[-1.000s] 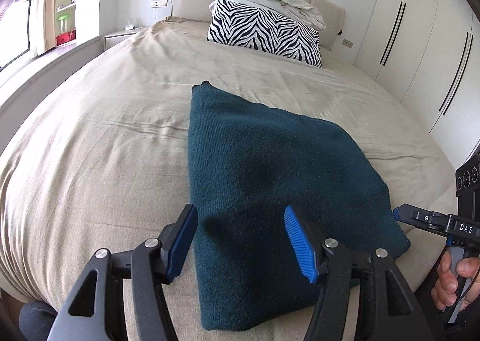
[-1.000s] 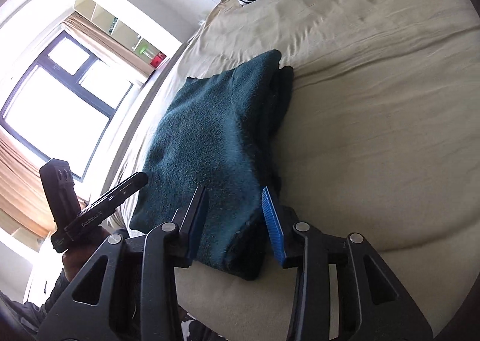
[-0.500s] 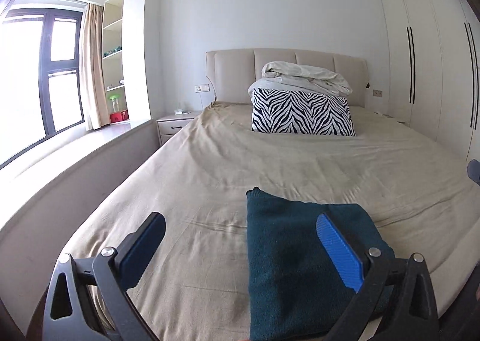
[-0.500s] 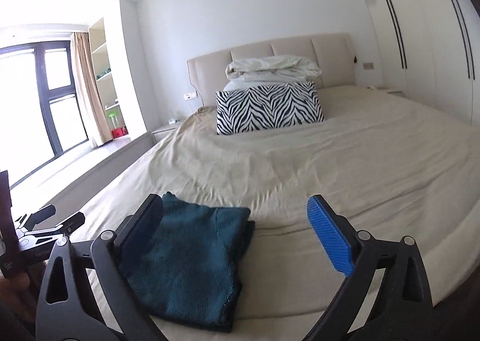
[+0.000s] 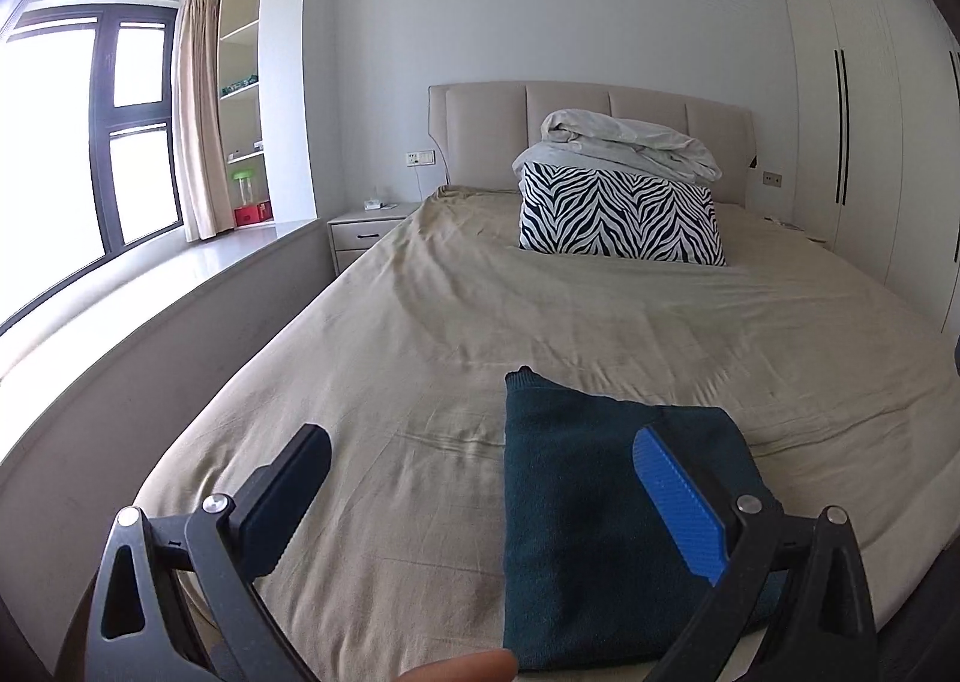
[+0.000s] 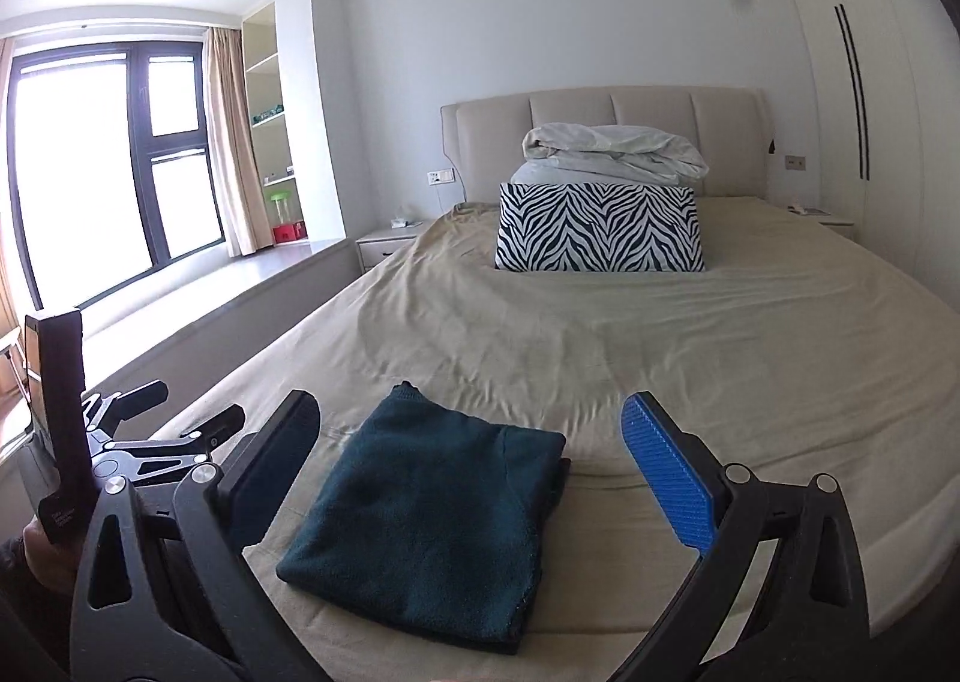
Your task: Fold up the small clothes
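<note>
A dark teal knit garment [image 6: 432,520] lies folded into a compact rectangle on the beige bed sheet [image 6: 690,358] near the foot of the bed. In the left wrist view the garment [image 5: 588,538] sits low and right. My left gripper [image 5: 480,478] is open and empty, held back above the bed's near edge, left of the garment. My right gripper [image 6: 474,448] is open and empty, raised just behind the garment. The left gripper also shows in the right wrist view [image 6: 156,442] at the lower left.
A zebra-striped pillow [image 5: 621,217] with a bundled white duvet [image 5: 624,145] stands at the headboard. A nightstand [image 5: 366,229] and window ledge [image 5: 150,286] run along the left. Wardrobe doors [image 5: 864,142] line the right wall.
Both grippers have opened wide and pulled back and up from the garment, now pointing level along the bed. The folded garment stays where it lay.
</note>
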The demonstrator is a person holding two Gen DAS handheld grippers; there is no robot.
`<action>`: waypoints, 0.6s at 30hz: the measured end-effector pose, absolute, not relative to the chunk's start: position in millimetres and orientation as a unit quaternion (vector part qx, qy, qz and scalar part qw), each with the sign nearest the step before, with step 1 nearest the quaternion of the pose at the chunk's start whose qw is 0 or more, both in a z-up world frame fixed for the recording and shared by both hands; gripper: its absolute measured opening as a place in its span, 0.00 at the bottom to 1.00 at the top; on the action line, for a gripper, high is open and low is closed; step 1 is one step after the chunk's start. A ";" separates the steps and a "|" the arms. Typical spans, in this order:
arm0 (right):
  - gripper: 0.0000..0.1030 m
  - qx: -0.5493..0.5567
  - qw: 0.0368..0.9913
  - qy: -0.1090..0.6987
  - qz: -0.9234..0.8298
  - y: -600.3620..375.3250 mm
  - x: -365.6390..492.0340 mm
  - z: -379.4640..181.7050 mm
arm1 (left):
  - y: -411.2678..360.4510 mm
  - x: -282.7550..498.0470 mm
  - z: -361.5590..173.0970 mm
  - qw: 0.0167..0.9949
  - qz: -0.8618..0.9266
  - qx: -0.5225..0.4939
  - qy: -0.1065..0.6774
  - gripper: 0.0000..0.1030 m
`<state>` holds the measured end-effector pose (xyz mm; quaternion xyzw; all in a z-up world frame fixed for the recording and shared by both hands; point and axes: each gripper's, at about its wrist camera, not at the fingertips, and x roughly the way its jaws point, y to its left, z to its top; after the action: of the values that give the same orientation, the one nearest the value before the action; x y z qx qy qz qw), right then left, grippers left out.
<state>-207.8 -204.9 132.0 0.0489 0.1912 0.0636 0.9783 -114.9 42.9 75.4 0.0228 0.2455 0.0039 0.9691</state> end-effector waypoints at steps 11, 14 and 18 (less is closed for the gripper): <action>1.00 0.045 0.951 0.306 -0.001 -199.8 -170.9 78.8 | 33.0 -98.0 26.6 0.934 -0.024 0.012 0.357 1.00; 1.00 0.049 0.941 0.335 -0.017 -201.0 -160.9 60.6 | 30.5 -96.0 19.3 0.929 -0.027 0.014 0.368 1.00; 1.00 0.052 0.933 0.355 -0.027 -199.2 -154.7 46.8 | 31.0 -93.1 12.1 0.925 -0.022 0.015 0.378 1.00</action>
<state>-154.7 -199.2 46.8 0.0519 0.3546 -0.0273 0.9332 -93.1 31.0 12.1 0.0152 0.3780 -0.0225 0.9254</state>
